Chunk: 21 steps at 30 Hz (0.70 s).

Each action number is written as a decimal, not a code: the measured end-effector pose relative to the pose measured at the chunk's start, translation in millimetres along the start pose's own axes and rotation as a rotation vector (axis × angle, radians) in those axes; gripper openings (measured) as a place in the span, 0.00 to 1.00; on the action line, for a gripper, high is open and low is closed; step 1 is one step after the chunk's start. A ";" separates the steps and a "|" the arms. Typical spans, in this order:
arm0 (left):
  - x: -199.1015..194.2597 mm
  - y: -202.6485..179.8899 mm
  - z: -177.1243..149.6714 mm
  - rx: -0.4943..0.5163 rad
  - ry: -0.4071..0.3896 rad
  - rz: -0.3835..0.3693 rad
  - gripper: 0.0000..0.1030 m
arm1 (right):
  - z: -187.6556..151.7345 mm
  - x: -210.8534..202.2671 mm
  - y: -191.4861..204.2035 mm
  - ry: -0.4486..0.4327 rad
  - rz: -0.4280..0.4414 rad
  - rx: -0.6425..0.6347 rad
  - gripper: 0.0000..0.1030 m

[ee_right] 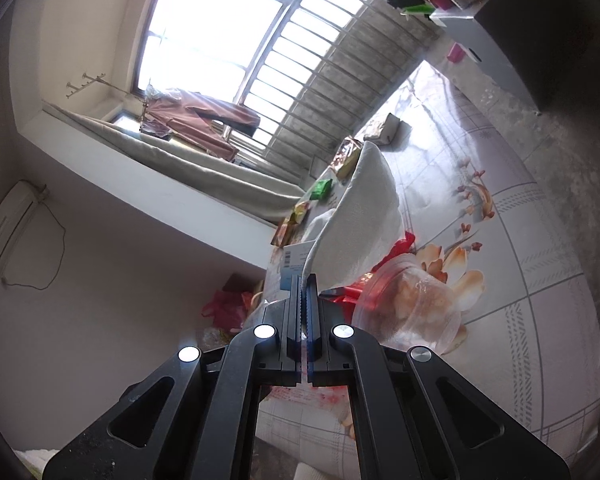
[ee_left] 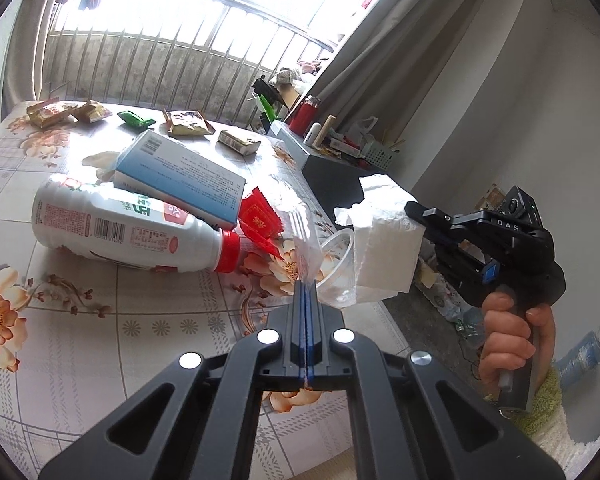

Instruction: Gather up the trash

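Observation:
My left gripper (ee_left: 307, 286) is shut on the edge of a clear plastic bag (ee_left: 306, 236) that holds a clear plastic cup (ee_left: 337, 268). My right gripper (ee_right: 304, 280) is shut on a white paper tissue (ee_right: 364, 216) and holds it just right of the bag's mouth; the tissue (ee_left: 384, 240) and the right gripper (ee_left: 420, 210) also show in the left wrist view. On the floral tablecloth (ee_left: 100, 332) lie a white milk bottle with a red cap (ee_left: 128, 228), a blue and white box (ee_left: 180, 176) and a red wrapper (ee_left: 260, 220).
Several snack wrappers (ee_left: 188, 124) lie along the table's far edge by the window rail. A dark side table (ee_left: 336, 184) with clutter stands at the right. The cup (ee_right: 412, 304) and red wrapper (ee_right: 400, 248) show below the tissue in the right wrist view.

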<state>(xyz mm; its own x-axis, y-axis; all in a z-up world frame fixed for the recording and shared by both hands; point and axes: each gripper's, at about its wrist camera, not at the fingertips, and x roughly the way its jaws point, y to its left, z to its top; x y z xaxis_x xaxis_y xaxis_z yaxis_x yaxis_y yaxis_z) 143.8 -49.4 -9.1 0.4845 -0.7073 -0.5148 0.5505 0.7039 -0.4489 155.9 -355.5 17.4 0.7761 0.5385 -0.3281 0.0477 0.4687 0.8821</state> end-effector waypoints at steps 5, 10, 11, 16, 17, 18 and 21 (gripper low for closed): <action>-13.9 -5.7 0.6 0.017 -0.028 -0.009 0.00 | -0.9 -11.0 11.2 -0.017 0.034 -0.010 0.00; -31.3 -12.4 0.4 0.039 -0.060 -0.015 0.00 | -2.6 -22.5 17.8 -0.041 0.053 -0.015 0.00; -34.4 -13.1 0.7 0.040 -0.065 -0.018 0.00 | -3.3 -24.7 18.2 -0.045 0.053 -0.017 0.00; -50.5 -17.1 3.4 0.048 -0.092 -0.018 0.00 | -8.6 -36.1 24.1 -0.064 0.061 -0.029 0.00; -53.4 -17.8 3.8 0.050 -0.097 -0.018 0.00 | -10.1 -38.2 25.2 -0.068 0.063 -0.030 0.00; -56.3 -19.2 4.2 0.051 -0.103 -0.018 0.00 | -11.6 -39.9 25.4 -0.071 0.064 -0.030 0.00; -63.8 -22.9 5.3 0.056 -0.115 -0.023 0.00 | -16.6 -45.7 24.8 -0.082 0.068 -0.030 0.00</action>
<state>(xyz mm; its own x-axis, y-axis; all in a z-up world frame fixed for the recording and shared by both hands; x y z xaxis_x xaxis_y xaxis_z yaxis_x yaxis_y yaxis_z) 103.9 -20.8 37.9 0.5443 -0.7281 -0.4167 0.5980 0.6851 -0.4160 111.3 -356.9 48.6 0.8259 0.5111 -0.2381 -0.0246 0.4545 0.8904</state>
